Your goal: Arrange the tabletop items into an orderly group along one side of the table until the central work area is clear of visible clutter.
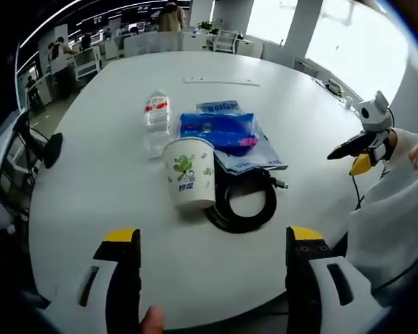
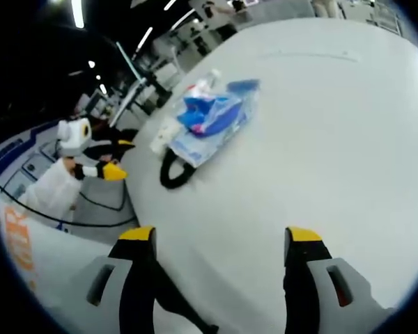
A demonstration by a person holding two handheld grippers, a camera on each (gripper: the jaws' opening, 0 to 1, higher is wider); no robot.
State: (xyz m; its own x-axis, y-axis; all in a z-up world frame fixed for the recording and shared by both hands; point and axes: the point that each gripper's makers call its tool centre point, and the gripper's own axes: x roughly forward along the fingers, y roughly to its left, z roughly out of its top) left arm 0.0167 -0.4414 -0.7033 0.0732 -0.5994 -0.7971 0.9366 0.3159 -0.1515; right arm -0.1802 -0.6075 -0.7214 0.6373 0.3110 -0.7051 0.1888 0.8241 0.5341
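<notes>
Both the left hand-held gripper (image 1: pixel 213 254) and right hand-held gripper (image 2: pixel 221 254) are spread, holding nothing. Clustered mid-bench around the white printed paper cup (image 1: pixel 189 173): clear plastic bottle (image 1: pixel 156 120), blue plastic packet (image 1: pixel 223 131), black coiled cable (image 1: pixel 245 200). Judged: arrangement not started; all items remain on the white round bench (image 1: pixel 111 195)
</notes>
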